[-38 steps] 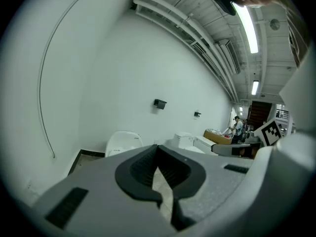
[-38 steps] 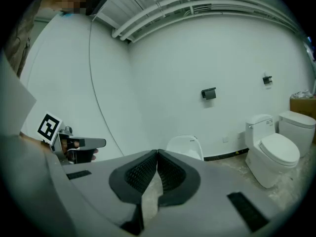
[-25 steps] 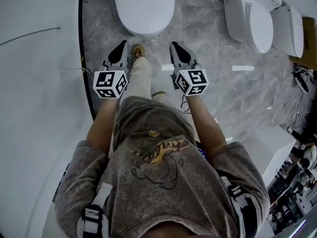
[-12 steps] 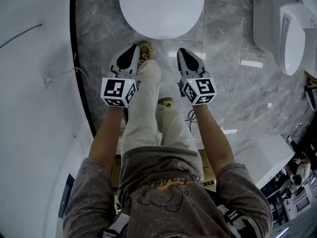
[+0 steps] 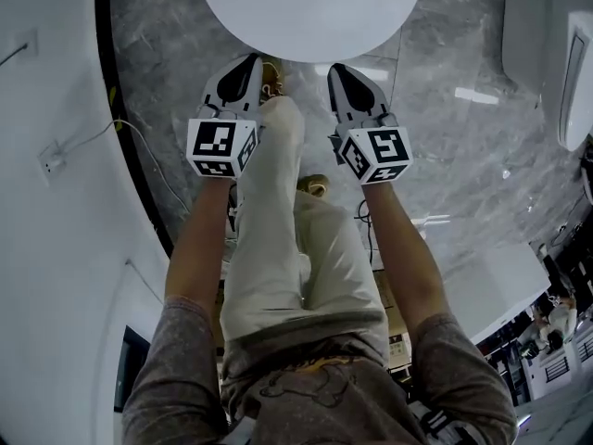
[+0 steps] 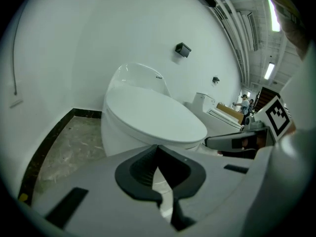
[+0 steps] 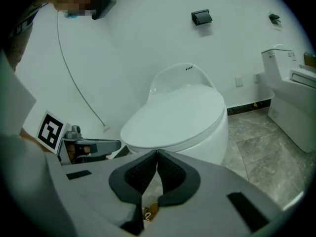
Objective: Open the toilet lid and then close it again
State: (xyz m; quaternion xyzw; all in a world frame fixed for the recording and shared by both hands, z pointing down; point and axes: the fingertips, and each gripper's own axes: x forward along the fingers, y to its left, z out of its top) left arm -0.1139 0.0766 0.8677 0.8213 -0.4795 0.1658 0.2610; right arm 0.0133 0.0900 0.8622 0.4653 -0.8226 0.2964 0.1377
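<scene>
A white toilet with its lid (image 5: 310,7) down stands at the top of the head view; the same lid (image 6: 153,115) shows in the left gripper view and lid (image 7: 177,115) in the right gripper view. My left gripper (image 5: 248,63) and right gripper (image 5: 335,69) hover side by side just in front of the lid's front rim, each with its jaws shut and nothing between them. In the left gripper view my left gripper (image 6: 158,147) points at the bowl's front; my right gripper (image 7: 157,153) points at the lid's front edge.
A white wall with a dark skirting strip (image 5: 130,146) runs along the left. The floor (image 5: 463,156) is grey marble tile. More white toilets (image 5: 570,72) stand at the right. The person's legs and a brown shoe (image 5: 271,77) are between the grippers. A cable (image 5: 139,142) trails down the wall.
Both grippers have dropped lower and come closer to the toilet, whose lid now fills the top of the head view. The jaws stayed shut throughout.
</scene>
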